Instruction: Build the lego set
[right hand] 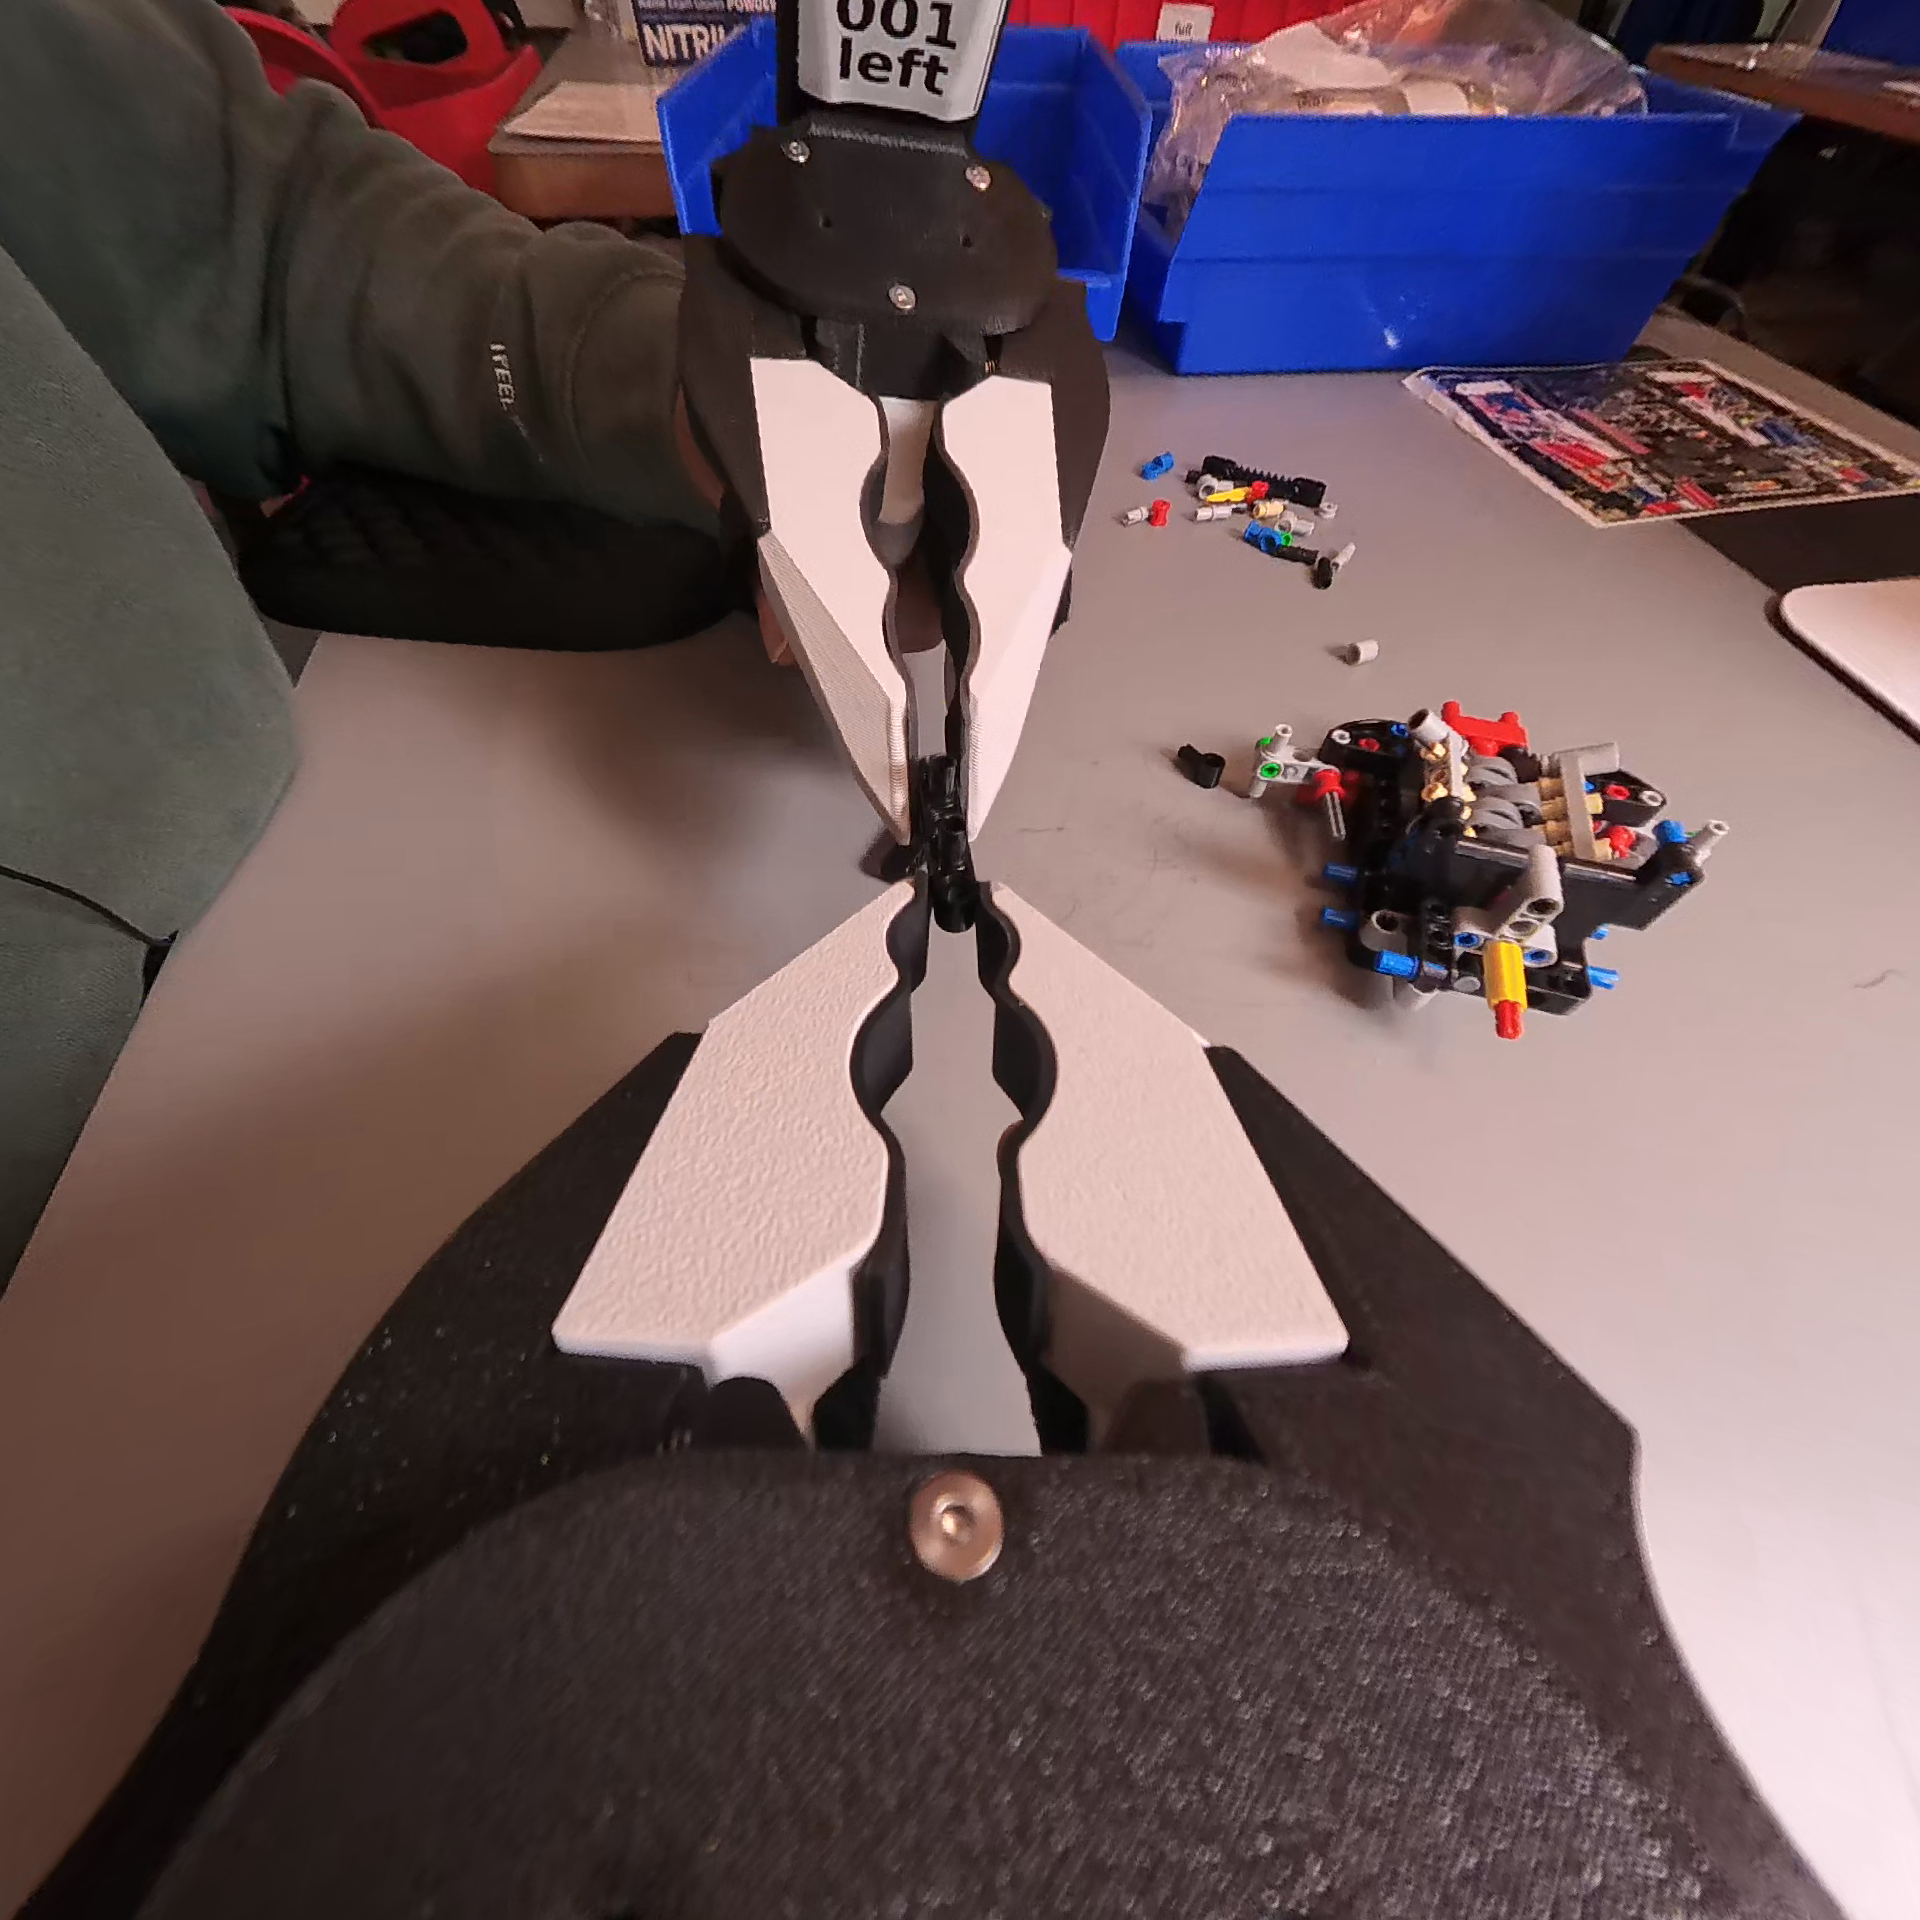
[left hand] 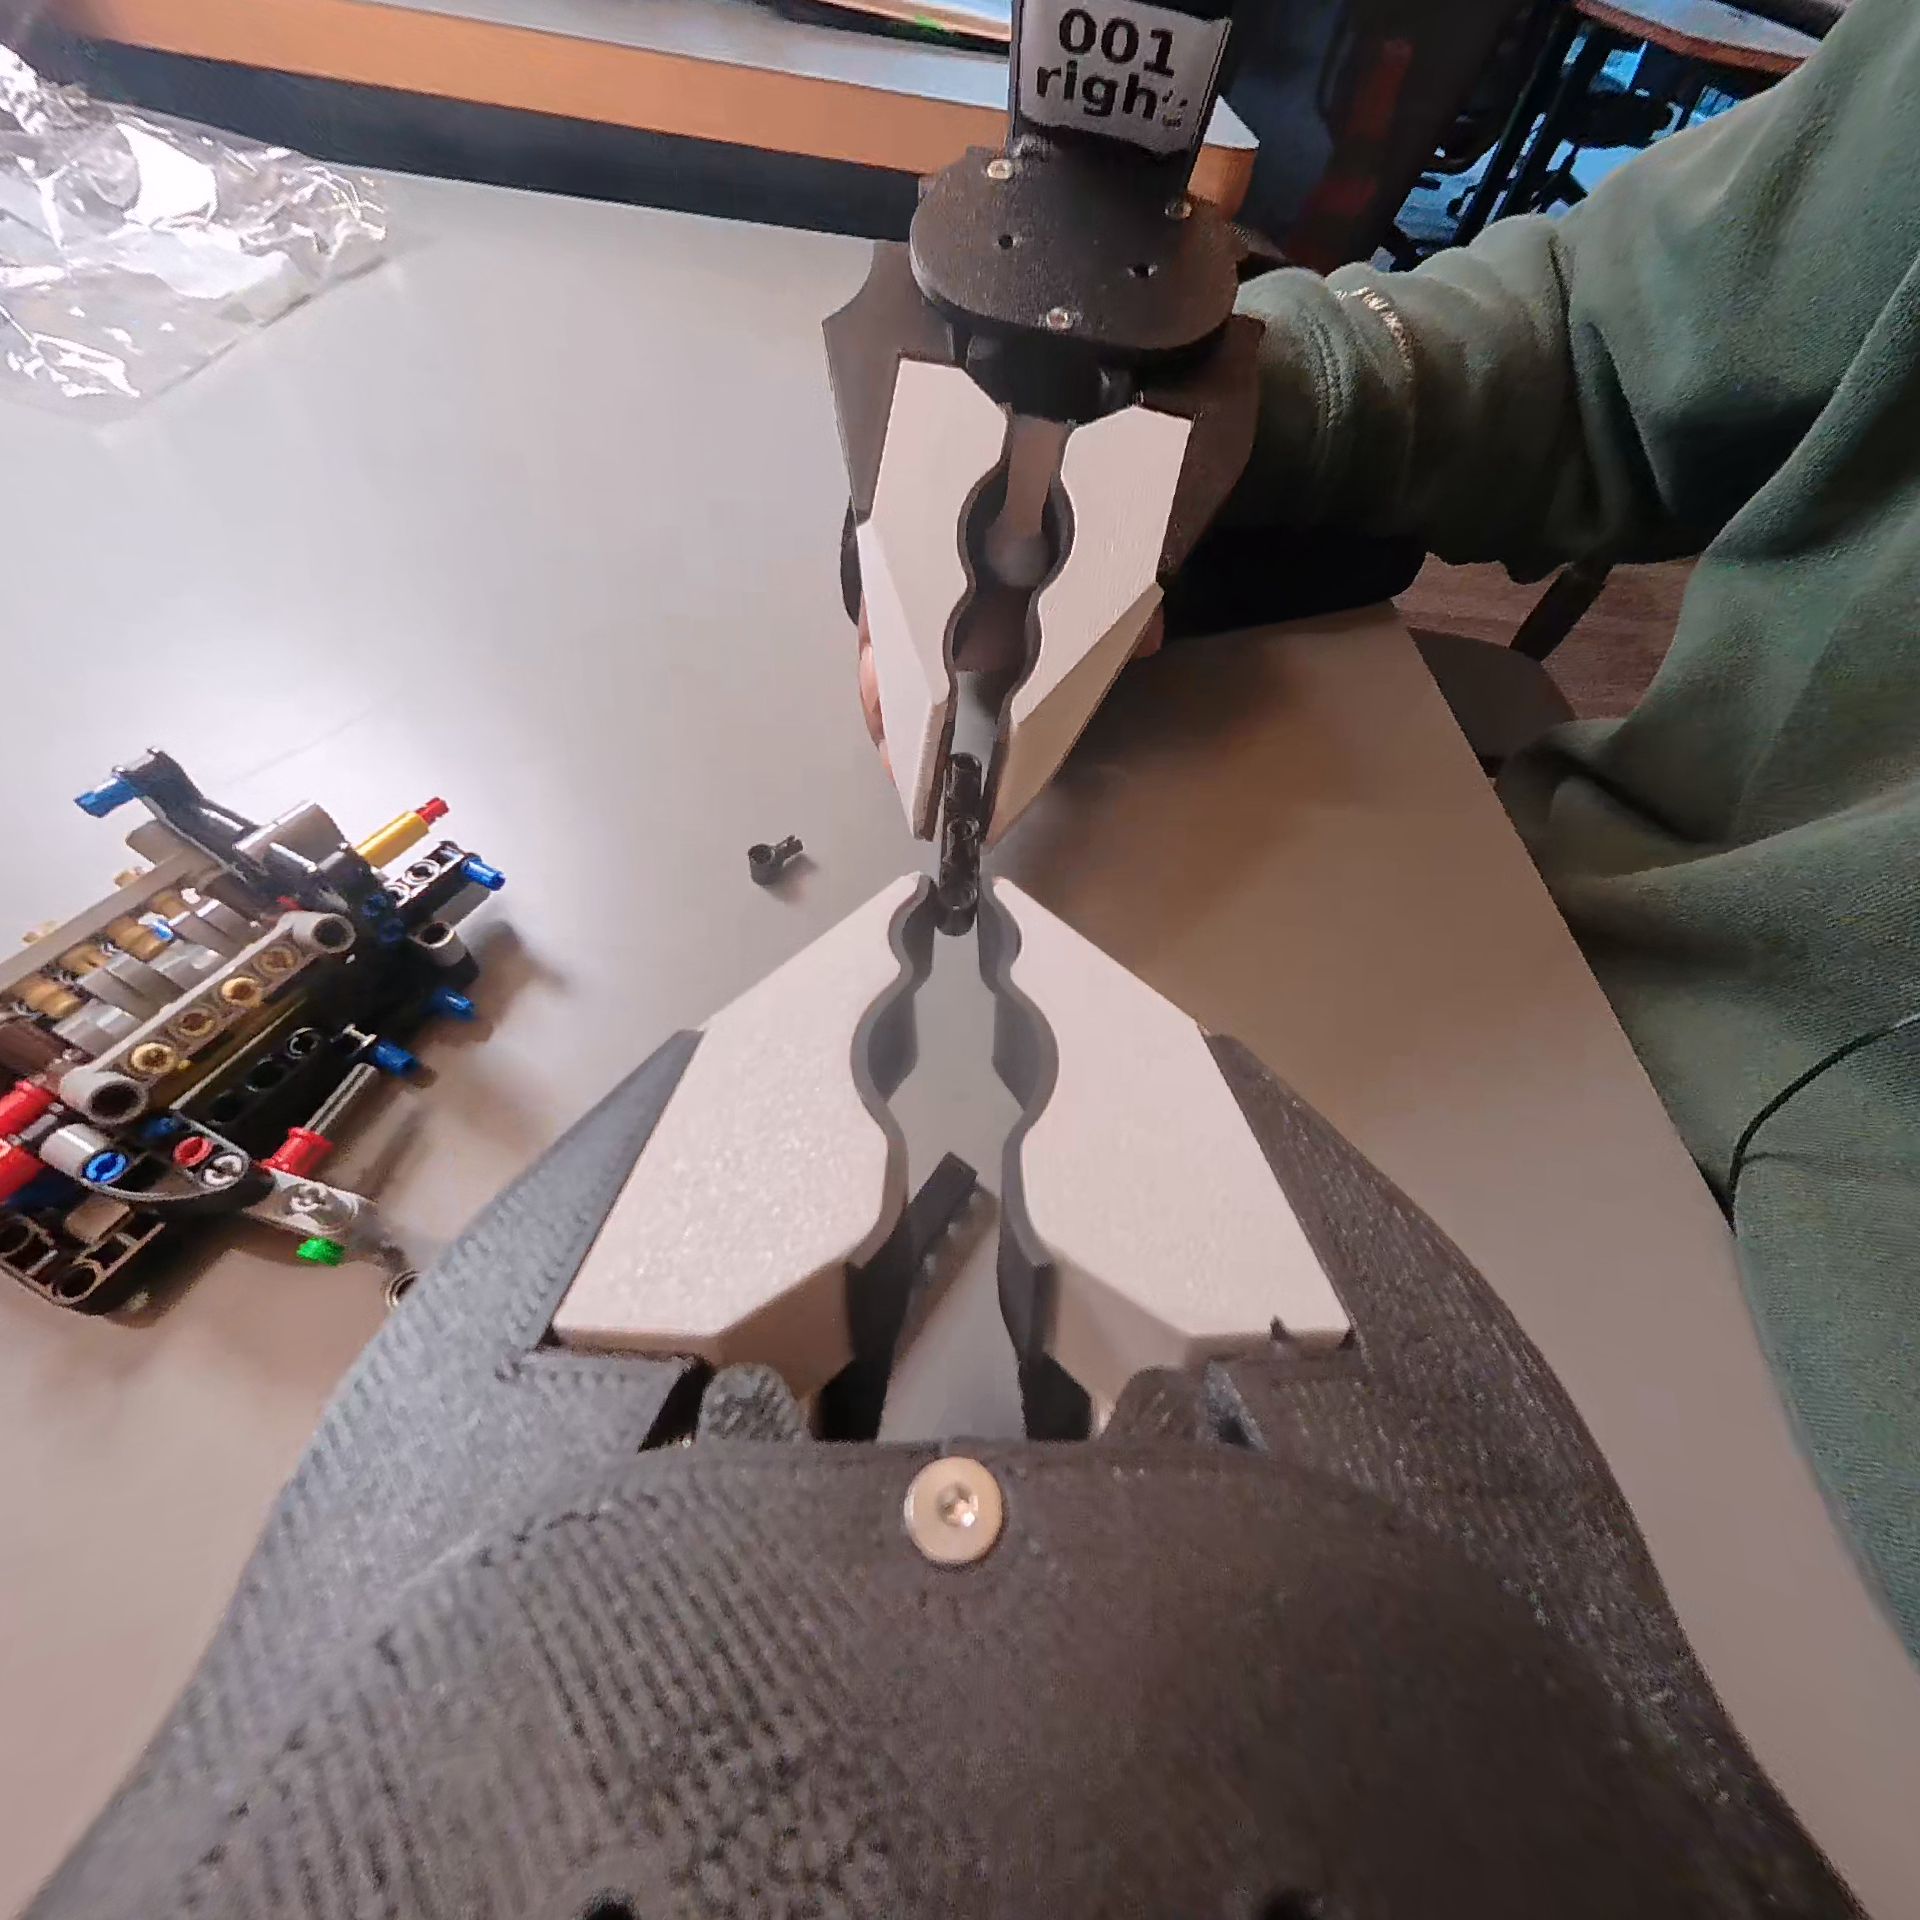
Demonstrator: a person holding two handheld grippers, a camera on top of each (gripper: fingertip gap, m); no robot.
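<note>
Spanning both tongs' tips, black beam [left hand: 961, 852] is pinched at either end.

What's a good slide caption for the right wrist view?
Both grippers pinch one black lego beam above the table.

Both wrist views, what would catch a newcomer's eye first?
The two tools meeting tip to tip at picture centre: the left hand-held gripper and right hand-held gripper both pinch one small black lego piece just above the grey table. Next, the colourful half-built lego model lying off to the side.
</note>
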